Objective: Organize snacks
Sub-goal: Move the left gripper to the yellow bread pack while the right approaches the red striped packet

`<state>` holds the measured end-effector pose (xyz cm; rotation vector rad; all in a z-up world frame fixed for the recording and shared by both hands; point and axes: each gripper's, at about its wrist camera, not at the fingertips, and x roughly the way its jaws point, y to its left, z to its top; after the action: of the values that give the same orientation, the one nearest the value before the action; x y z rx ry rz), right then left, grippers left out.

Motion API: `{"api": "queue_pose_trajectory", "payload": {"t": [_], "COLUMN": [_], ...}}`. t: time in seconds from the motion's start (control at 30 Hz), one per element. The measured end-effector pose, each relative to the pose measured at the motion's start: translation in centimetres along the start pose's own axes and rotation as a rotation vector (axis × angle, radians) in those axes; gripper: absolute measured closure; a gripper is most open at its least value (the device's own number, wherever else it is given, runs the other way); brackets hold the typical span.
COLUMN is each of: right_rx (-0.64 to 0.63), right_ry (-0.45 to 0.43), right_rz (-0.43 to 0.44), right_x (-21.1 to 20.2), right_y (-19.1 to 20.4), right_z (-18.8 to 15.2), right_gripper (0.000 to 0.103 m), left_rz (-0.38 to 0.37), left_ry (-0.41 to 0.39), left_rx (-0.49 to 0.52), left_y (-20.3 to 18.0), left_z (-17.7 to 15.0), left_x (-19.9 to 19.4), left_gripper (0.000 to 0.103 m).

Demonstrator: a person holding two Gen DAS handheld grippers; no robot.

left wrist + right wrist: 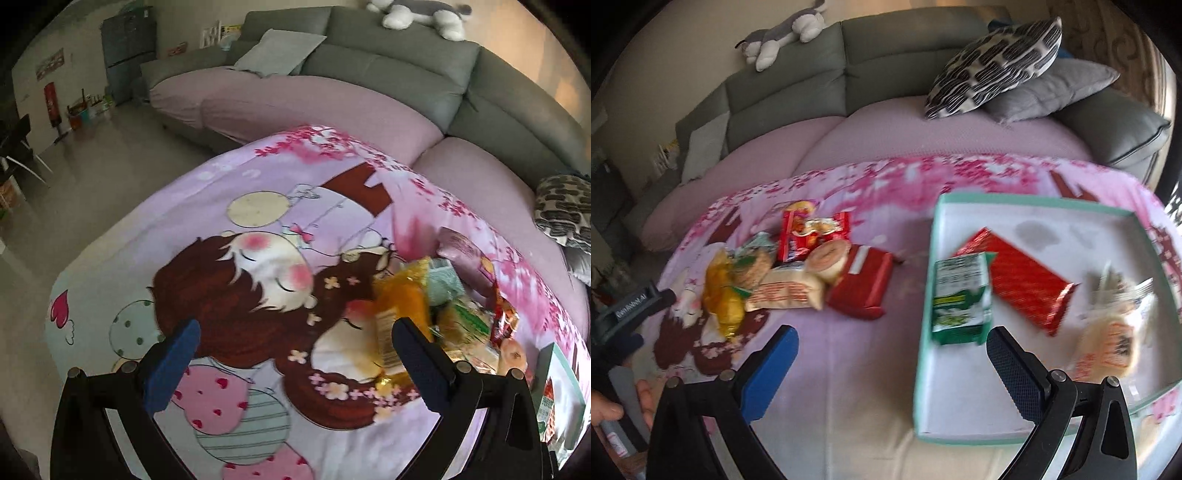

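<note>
Several snack packets lie in a pile [798, 273] on the pink cartoon cloth [849, 369]: a yellow bag [724, 295], a red wafer bar [862, 286], a red packet [809, 232]. A teal-rimmed white box [925, 354] to the right holds a green-white packet [960, 299], a long red bar [1023, 284] and a blurred pale packet [1112, 343]. My right gripper [890, 369] is open over the cloth by the box's left wall, holding nothing. My left gripper [295, 362] is open and empty above the cloth, left of the pile [443, 314]. The box [561, 387] shows at the right edge.
A grey sofa [369, 62] with pink seat covers [886, 136] curves behind the table. Patterned and grey cushions [997, 70] sit at the right. A plush toy [786, 33] lies on the sofa back. A hand [613, 406] holds the left gripper's handle.
</note>
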<state>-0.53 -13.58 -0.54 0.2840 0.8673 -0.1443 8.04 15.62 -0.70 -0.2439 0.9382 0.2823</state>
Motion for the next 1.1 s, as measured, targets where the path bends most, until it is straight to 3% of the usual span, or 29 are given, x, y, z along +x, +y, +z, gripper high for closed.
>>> {"api": "queue_pose_trajectory", "payload": {"t": [0.3,0.67,0.83,1.1], "right_rx": [0.062,0.041,0.009,0.014], "right_ry": [0.016,0.008,-0.033,0.004], "right_rz": [0.079,0.093,0.05,0.004], "right_x": [0.9,1.2,0.8,3.2], "right_y": [-0.3,0.3,1.2,2.7], "right_z": [-0.2,0.1,1.4,2.9], "right_gripper": [0.0,0.0,0.0,0.003], "left_rz": [-0.057,-0.267,-0.273,-0.272], "left_ry": [0.02,0.065,0.072,0.035], "left_rx": [0.037,0.098,0.096,0.1], "left_y": [-0.3,-3.1,-3.4,-3.8], "left_z": [0.2,1.3,1.8,2.8], "left_x": [0.5,2.6,3.0,3.5], "left_gripper": [0.0,0.0,0.0,0.0]}}
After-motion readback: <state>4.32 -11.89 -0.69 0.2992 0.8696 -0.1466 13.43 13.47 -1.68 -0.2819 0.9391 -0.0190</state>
